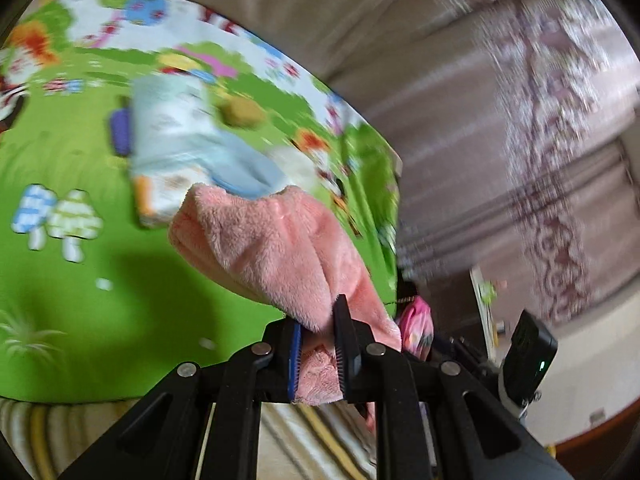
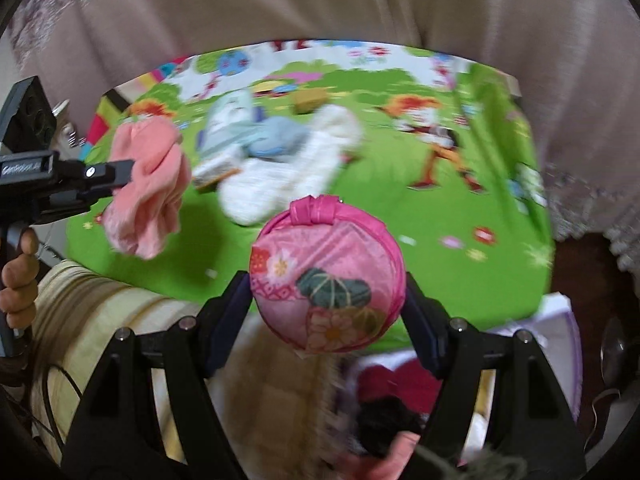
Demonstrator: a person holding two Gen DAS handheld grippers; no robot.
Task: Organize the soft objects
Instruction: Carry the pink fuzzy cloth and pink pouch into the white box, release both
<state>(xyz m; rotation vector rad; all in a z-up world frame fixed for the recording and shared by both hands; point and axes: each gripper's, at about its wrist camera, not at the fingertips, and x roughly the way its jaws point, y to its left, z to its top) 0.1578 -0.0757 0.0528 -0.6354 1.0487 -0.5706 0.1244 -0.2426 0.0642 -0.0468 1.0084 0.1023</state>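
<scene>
Left wrist view: we see the left tool (image 1: 318, 344) pinching a pink fleece cloth (image 1: 276, 240) between its two pads; the cloth bunches forward and hangs above a green cartoon-printed play mat (image 1: 80, 152). Farther out on the mat lie a pale printed pack (image 1: 168, 140), a light blue soft item (image 1: 248, 176) touching it, and a small brown block (image 1: 242, 112). This part of the picture is blurred, and we cannot read any printing on the pack. At the right edge, part of the right tool's body (image 1: 528, 352) shows a small lit green indicator.

Right wrist view: we see the right tool (image 2: 328, 300) spread wide and clamped on a round pink cushion (image 2: 326, 276) with a floral print and a knotted pink top, held above the near edge of the mat (image 2: 460, 272). At left, a hand (image 2: 18, 280) grips the handle of the left tool (image 2: 124, 174), which holds the pink fleece cloth (image 2: 148, 192). Its body carries white lettering; we read it only partly, as "GenRobot". A white fluffy item (image 2: 288, 176) lies on the mat beside the pack (image 2: 224, 132) and the light blue soft item (image 2: 276, 136).
</scene>
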